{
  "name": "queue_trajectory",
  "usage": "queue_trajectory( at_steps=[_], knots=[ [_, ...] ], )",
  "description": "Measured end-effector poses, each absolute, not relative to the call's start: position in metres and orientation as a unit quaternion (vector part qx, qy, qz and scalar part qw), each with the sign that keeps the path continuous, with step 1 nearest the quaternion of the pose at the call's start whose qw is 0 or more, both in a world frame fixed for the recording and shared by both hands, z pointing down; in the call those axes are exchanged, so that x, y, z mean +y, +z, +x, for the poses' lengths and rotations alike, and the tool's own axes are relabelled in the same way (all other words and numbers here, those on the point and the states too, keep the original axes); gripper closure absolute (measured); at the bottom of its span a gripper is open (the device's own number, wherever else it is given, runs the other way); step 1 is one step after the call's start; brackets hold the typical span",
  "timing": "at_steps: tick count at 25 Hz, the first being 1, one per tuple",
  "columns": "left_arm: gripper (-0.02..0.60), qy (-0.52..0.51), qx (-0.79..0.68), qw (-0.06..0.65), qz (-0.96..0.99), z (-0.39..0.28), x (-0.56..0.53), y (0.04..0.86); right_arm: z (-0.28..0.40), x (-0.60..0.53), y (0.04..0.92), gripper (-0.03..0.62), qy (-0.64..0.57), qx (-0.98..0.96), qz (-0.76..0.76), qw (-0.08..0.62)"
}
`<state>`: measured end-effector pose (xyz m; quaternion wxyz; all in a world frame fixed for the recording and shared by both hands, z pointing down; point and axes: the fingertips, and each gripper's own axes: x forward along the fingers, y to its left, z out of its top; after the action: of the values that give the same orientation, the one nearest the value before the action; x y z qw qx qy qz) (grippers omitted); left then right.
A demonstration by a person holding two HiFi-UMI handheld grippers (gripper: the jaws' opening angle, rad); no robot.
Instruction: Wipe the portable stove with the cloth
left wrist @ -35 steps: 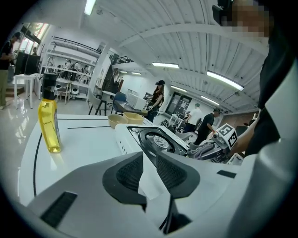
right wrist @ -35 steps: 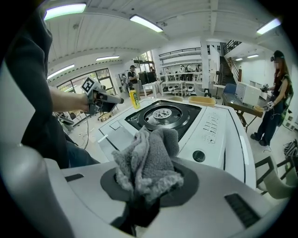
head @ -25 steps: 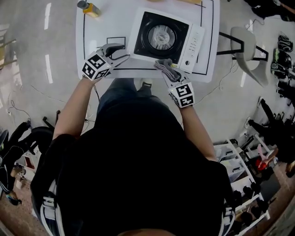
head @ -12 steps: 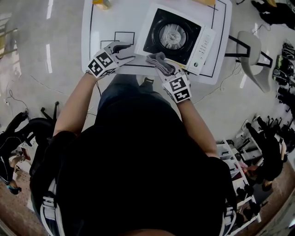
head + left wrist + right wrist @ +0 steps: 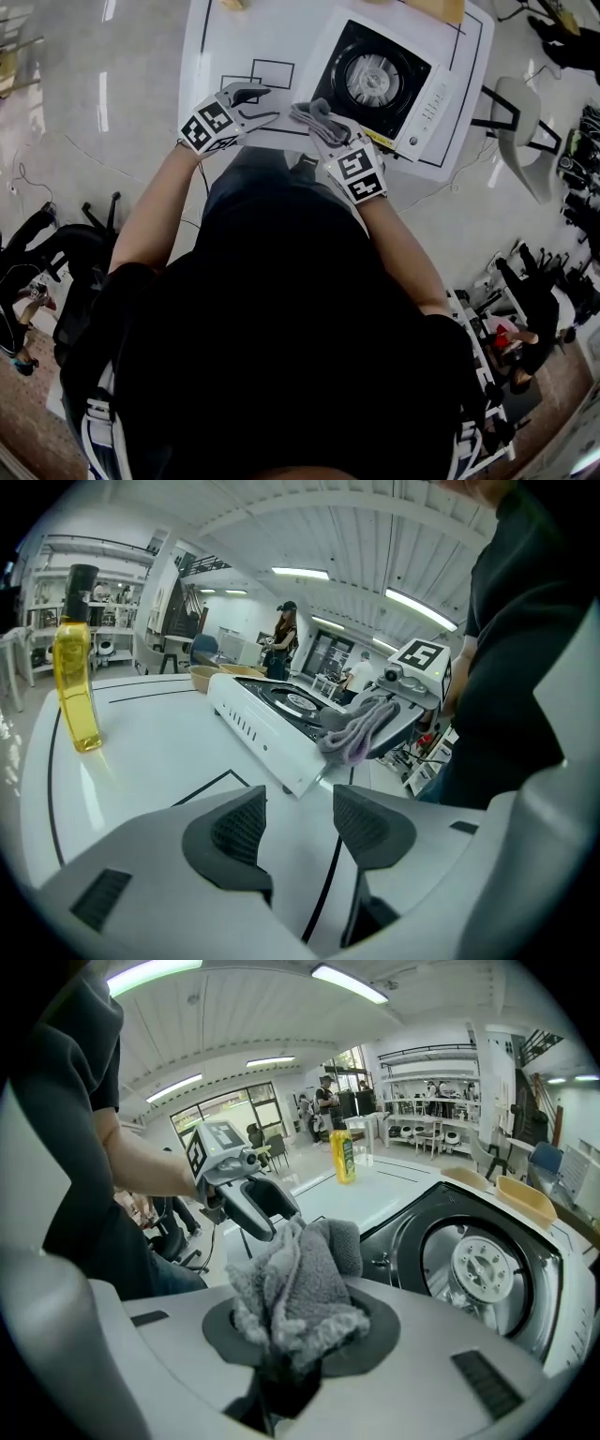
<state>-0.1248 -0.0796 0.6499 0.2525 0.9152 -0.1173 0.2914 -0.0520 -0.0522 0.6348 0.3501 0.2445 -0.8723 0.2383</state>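
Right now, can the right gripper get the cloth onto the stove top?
Probably yes: the right gripper is shut on the cloth beside the stove, with nothing between them; the left gripper stands aside.

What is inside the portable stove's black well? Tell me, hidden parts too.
A round silver burner sits mid-well in the portable stove; nothing else shows. In the right gripper view, the right hand-held gripper, shut on the grey cloth, hides the well's near part.
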Motion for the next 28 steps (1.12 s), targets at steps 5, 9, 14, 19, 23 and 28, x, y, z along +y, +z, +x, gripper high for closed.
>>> queue_trajectory(
  at_steps=[5, 9, 14, 19, 23, 28],
  knots=[
    [0.354, 0.289, -0.118, 0.255, 0.915, -0.131, -0.081, 0.65, -0.076, -0.06, 0.632, 0.48, 0.223, -0.883, 0.216, 0.352],
    [0.351, 0.289, -0.119, 0.258, 0.914, -0.137, -0.082, 0.651, -0.091, -0.073, 0.625, 0.48, 0.21, -0.889, 0.202, 0.352],
    [0.348, 0.29, -0.116, 0.264, 0.913, -0.138, -0.078, 0.654, -0.091, -0.096, 0.631, 0.48, 0.206, -0.881, 0.196, 0.379],
    [0.348, 0.287, -0.116, 0.269, 0.912, -0.142, -0.079, 0.656, -0.087, -0.126, 0.631, 0.48, 0.203, -0.876, 0.206, 0.386],
    [0.348, 0.285, -0.117, 0.273, 0.911, -0.145, -0.083, 0.658, -0.083, -0.152, 0.633, 0.48, 0.205, -0.874, 0.217, 0.384],
    [0.348, 0.285, -0.113, 0.276, 0.911, -0.145, -0.09, 0.66, -0.077, -0.182, 0.634, 0.48, 0.205, -0.869, 0.229, 0.388]
  ],
)
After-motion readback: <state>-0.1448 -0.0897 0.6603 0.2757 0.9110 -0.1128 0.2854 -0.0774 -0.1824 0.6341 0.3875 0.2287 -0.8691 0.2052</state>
